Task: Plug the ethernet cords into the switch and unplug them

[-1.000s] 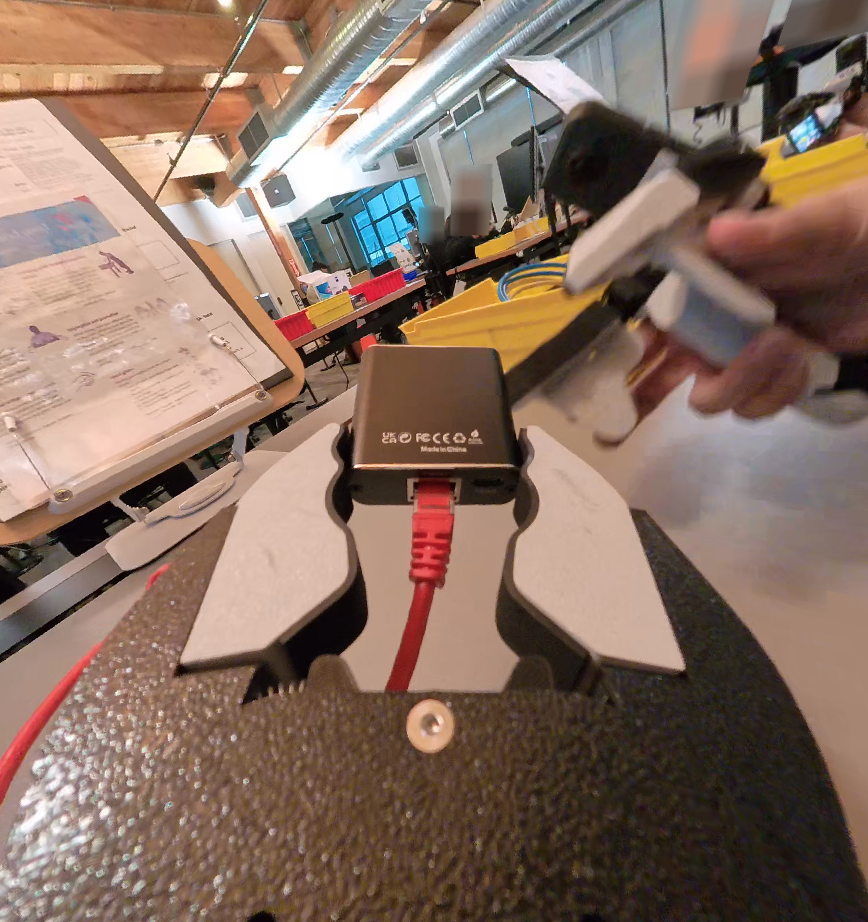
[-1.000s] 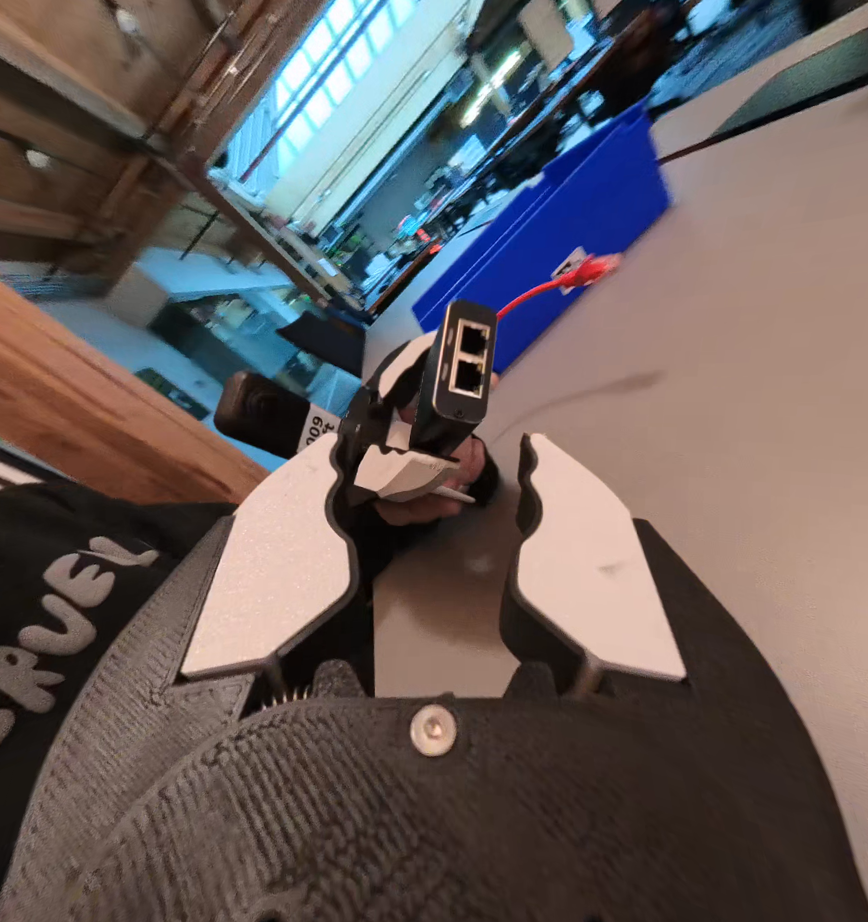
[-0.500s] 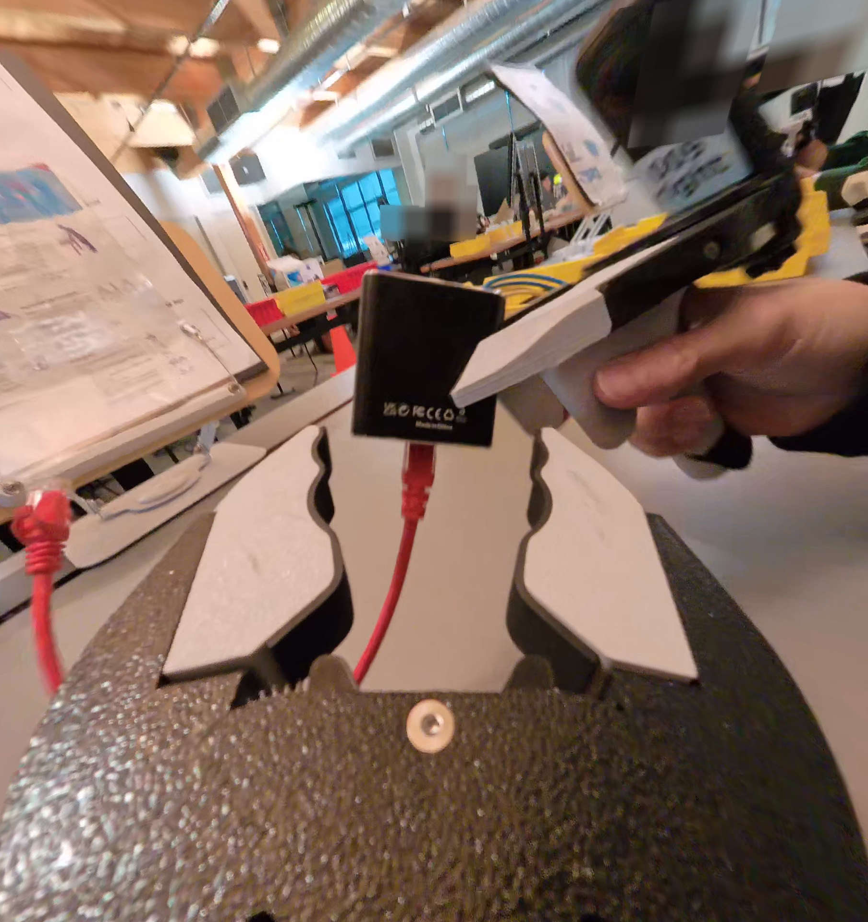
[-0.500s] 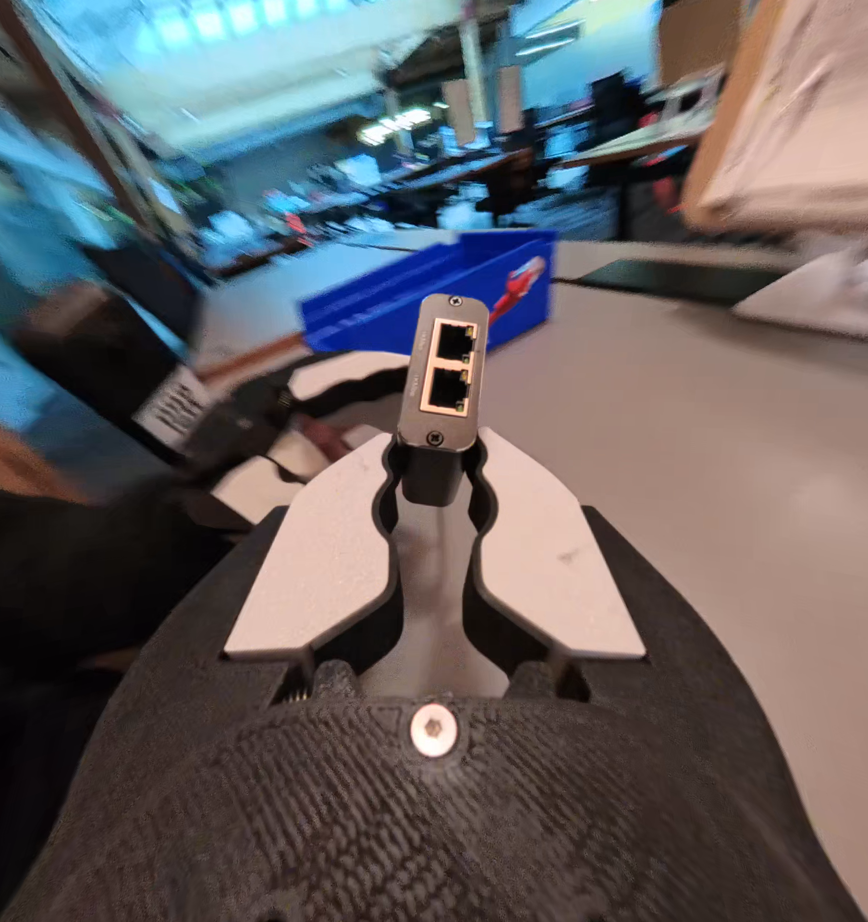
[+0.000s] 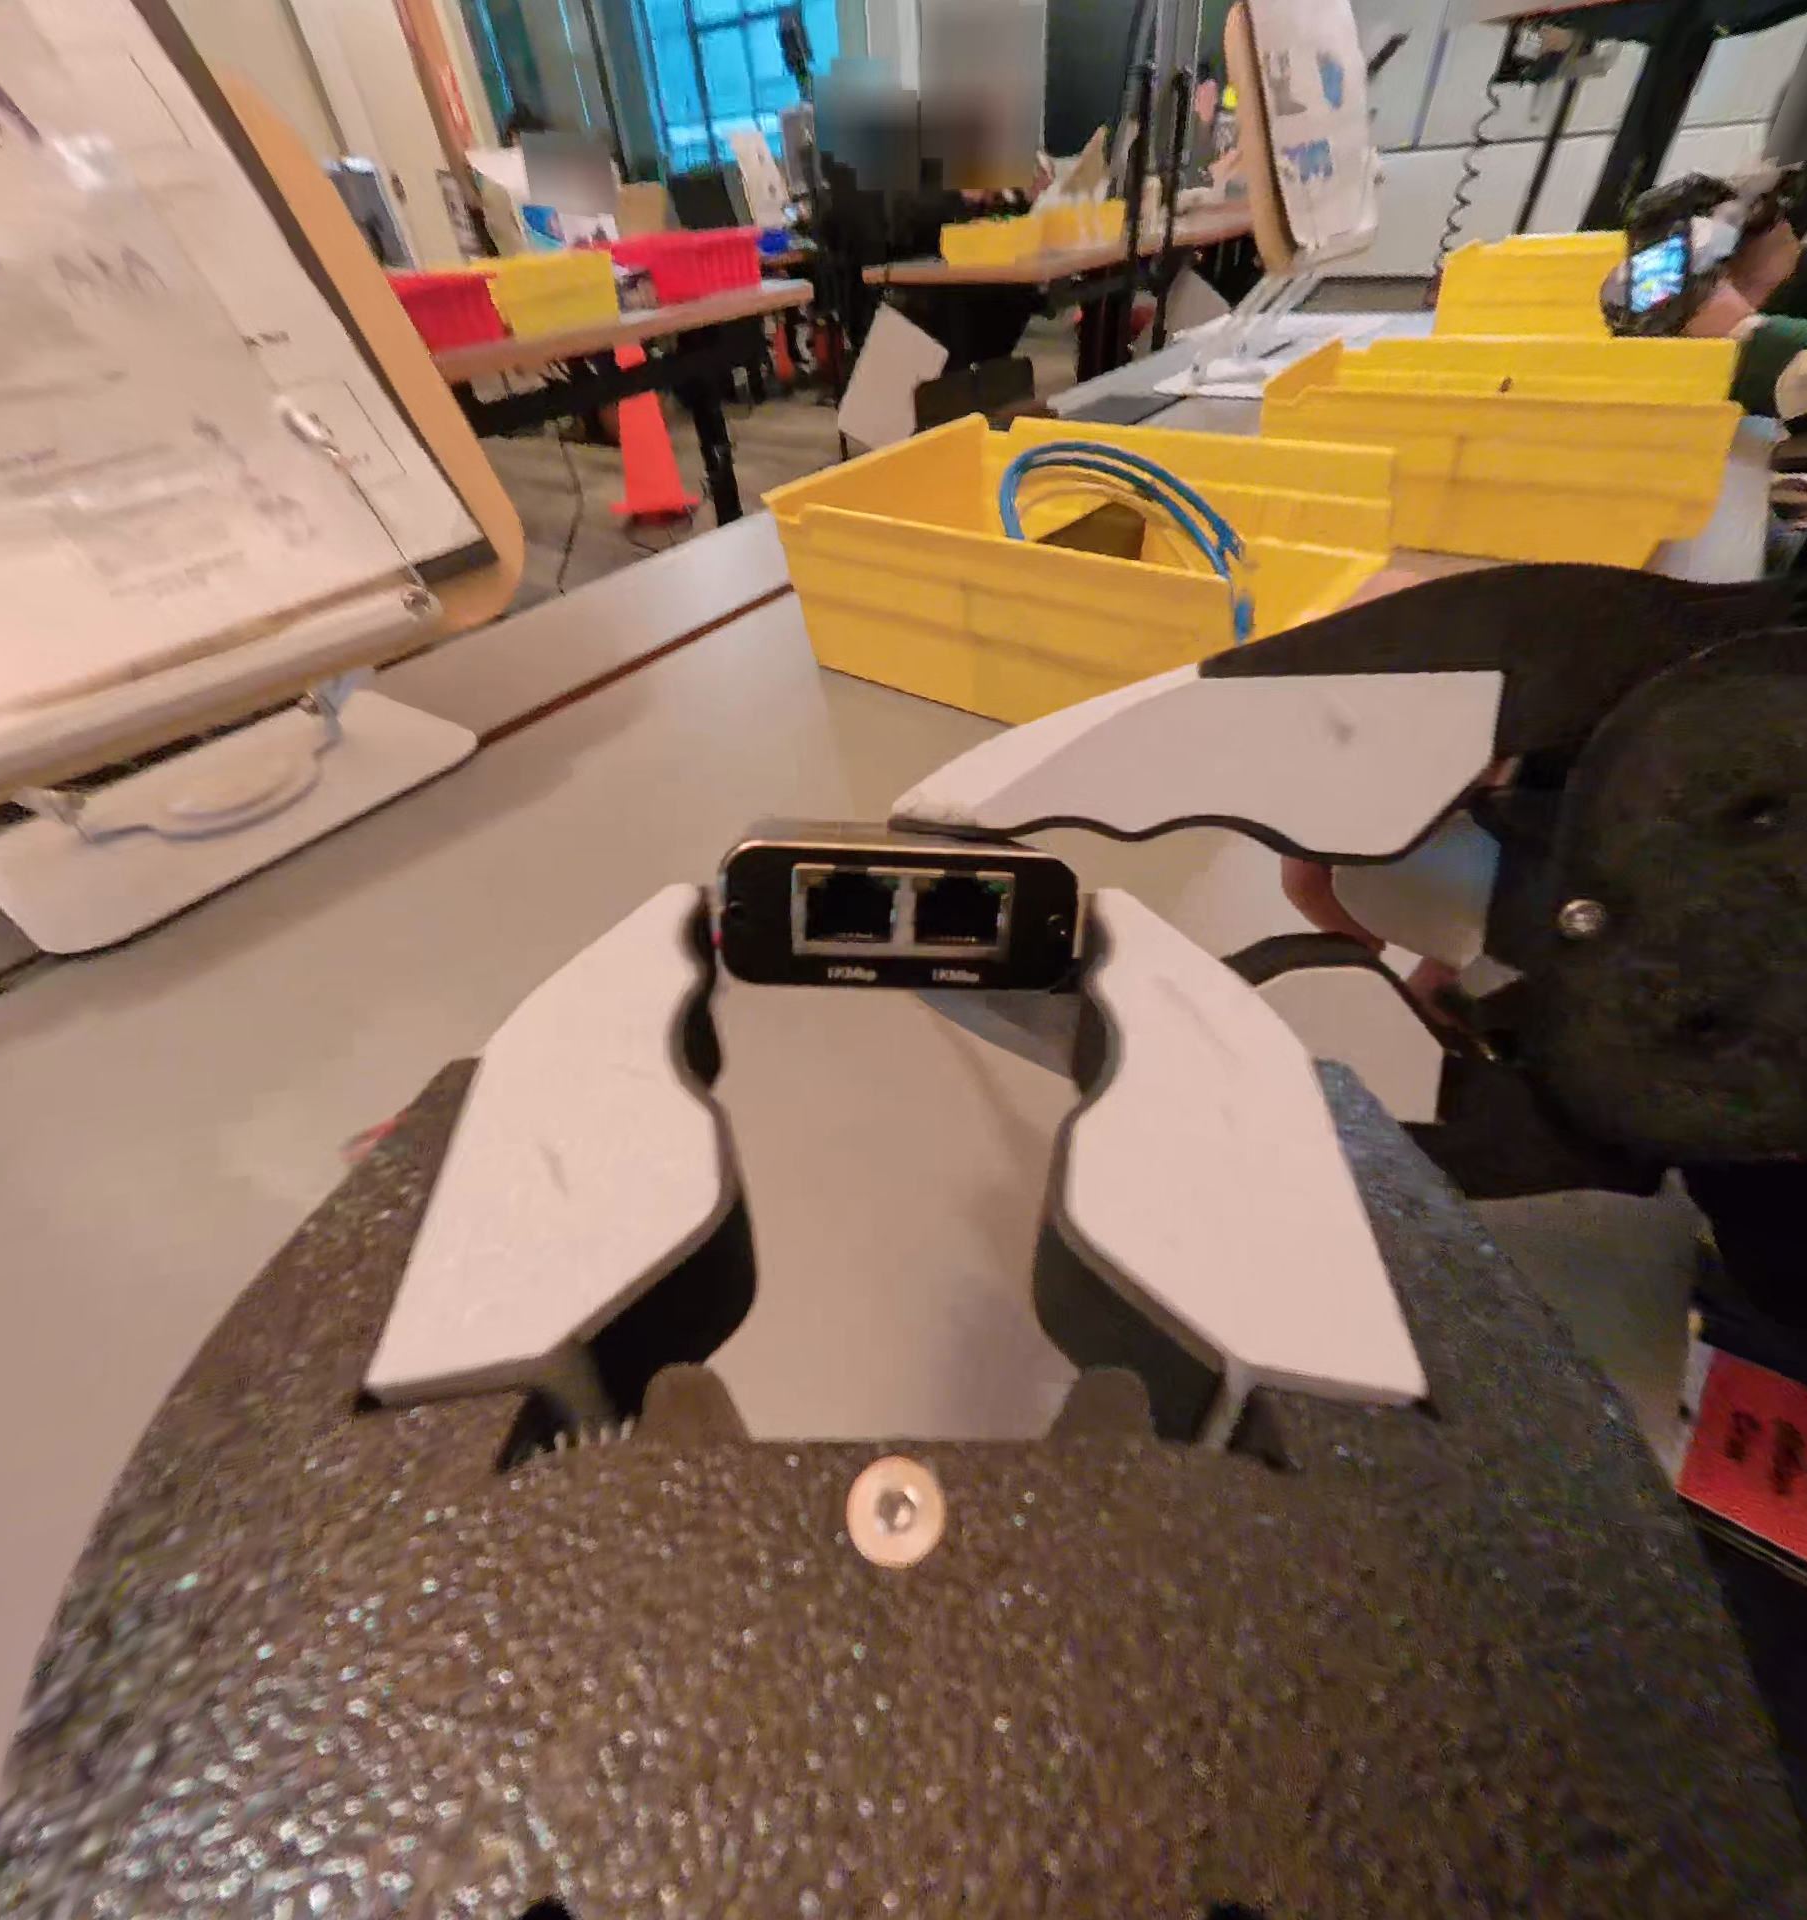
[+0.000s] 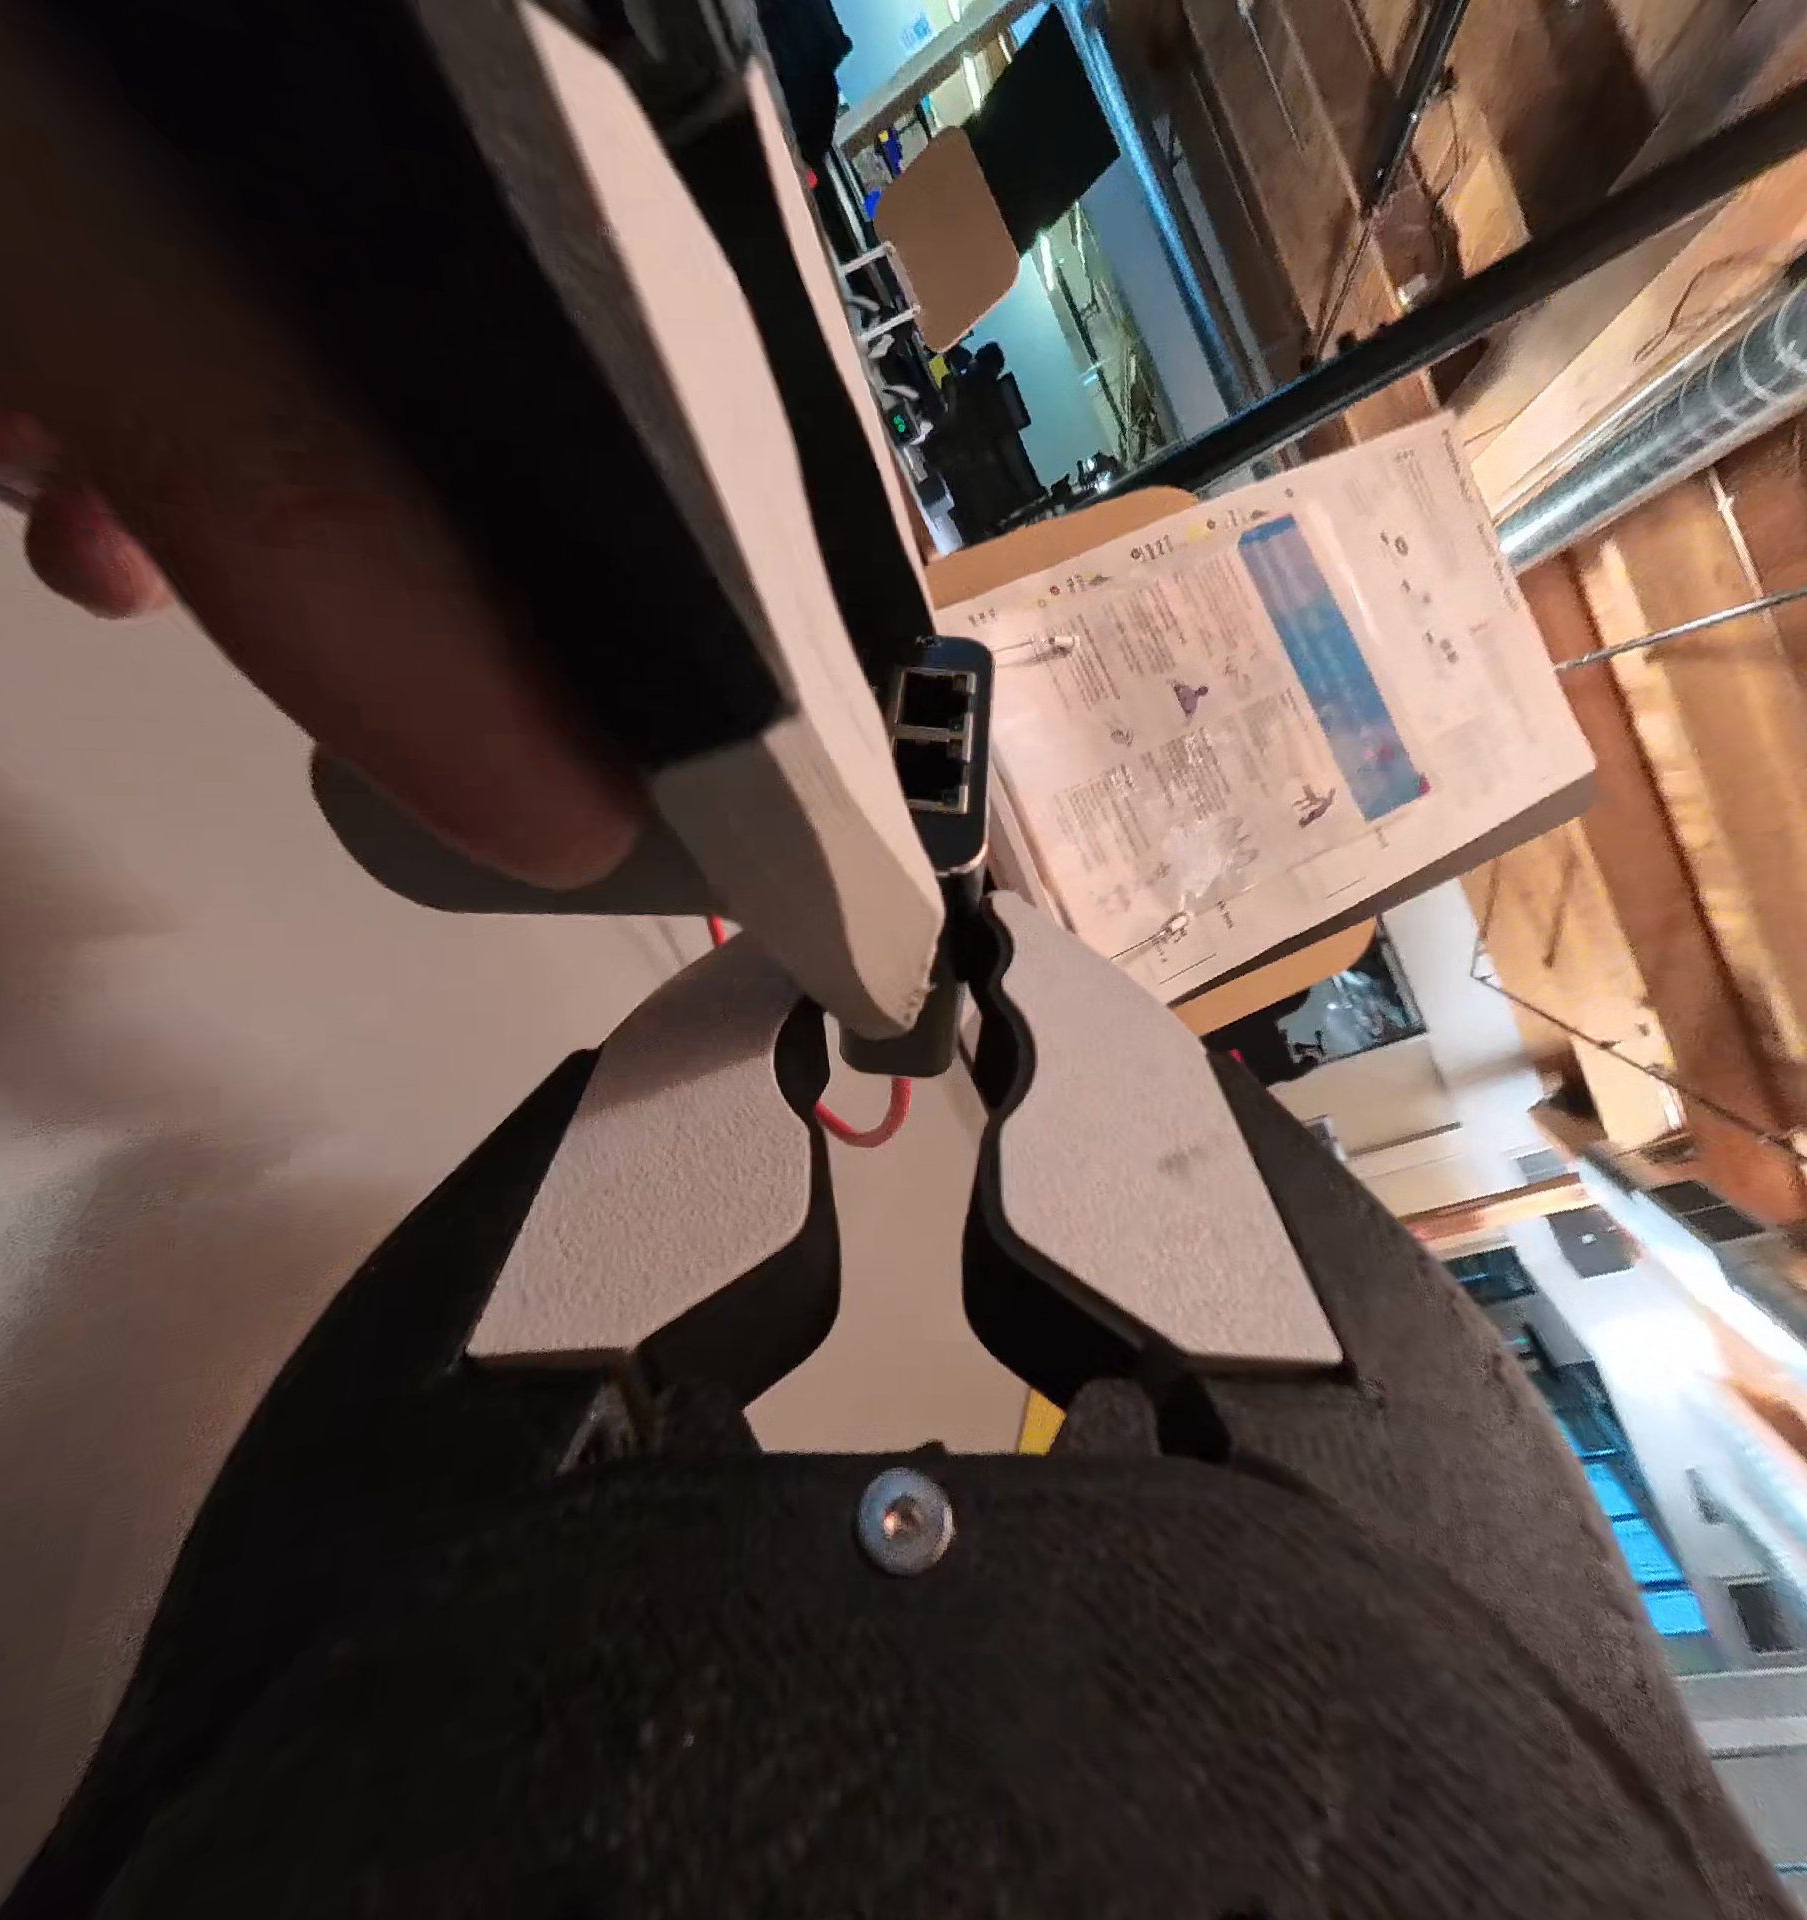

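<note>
Glossy black switch [image 5: 900, 916]; matt grey table [image 5: 255, 997].

The switch [image 5: 901, 914] sits up off the tabletop [image 5: 203, 1039], between the tips of the left gripper [image 5: 899, 925]. The right gripper [image 5: 1231, 790] comes in from 3 o'clock, one finger over the switch's top. Behind, at 1 o'clock, a bin [image 5: 982, 613] stands on the tabletop with a coiled cord [image 5: 1117, 499] in it. At 10 o'clock stands a board [image 5: 151, 416].

Red cord [image 6: 871, 1124] mostly hidden behind switch [image 6: 940, 764]; its plug end not visible. Left gripper finger [image 6: 837, 831] covers part of the switch's ports.
</note>
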{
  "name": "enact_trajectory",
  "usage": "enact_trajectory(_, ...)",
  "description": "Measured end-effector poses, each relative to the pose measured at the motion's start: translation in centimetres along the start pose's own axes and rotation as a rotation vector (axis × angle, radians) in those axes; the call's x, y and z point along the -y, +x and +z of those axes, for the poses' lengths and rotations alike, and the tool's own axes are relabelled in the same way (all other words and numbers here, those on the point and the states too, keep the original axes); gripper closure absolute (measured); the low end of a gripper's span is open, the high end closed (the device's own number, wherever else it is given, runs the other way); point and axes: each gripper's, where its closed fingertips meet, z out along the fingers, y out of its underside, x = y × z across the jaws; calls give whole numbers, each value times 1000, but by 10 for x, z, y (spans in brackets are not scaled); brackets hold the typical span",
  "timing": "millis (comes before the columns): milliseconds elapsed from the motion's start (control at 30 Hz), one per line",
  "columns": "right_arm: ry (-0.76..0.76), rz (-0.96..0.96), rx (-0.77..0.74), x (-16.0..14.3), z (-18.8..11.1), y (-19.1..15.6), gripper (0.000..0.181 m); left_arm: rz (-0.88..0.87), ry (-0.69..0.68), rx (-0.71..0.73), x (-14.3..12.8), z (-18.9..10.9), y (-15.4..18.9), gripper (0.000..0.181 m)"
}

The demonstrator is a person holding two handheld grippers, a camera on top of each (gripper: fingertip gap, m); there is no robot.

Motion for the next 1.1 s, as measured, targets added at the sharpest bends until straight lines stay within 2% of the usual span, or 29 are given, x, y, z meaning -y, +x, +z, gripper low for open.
enact_trajectory(133,19,-19,-11,1,2,-1,157,9,22,-8,0,0,-3,119)
enact_trajectory(267,161,255,45,7,-3,10,147,5,122,35,11,-11,-21,119)
enact_trajectory(367,237,743,252,0,-4,17,131,36,231,43,26,-27,-36,119)
enact_trajectory(433,357,1237,534,8,-9,16,121,73,360,-10,41,-40,-33,119)
enact_trajectory(500,539,1699,830,18,-18,24,111,88,470,-94,52,-49,-21,119)
enact_trajectory(567,680,1944,1018,25,-25,28,121,117,548,-170,56,-53,-7,119)
enact_trajectory(667,735,1999,1108,41,-30,23,117,150,541,-228,48,-46,7,119)
enact_trajectory(733,790,2012,1127,47,-34,29,123,186,520,-261,39,-41,14,119)
enact_trajectory(833,711,2013,1013,35,-24,27,150,224,487,-301,30,-36,23,119)
enact_trajectory(933,669,1988,1001,30,-24,21,153,261,449,-300,23,-32,23,119)
enact_trajectory(1100,660,1983,731,22,-18,32,155,394,354,-137,13,-24,8,120)
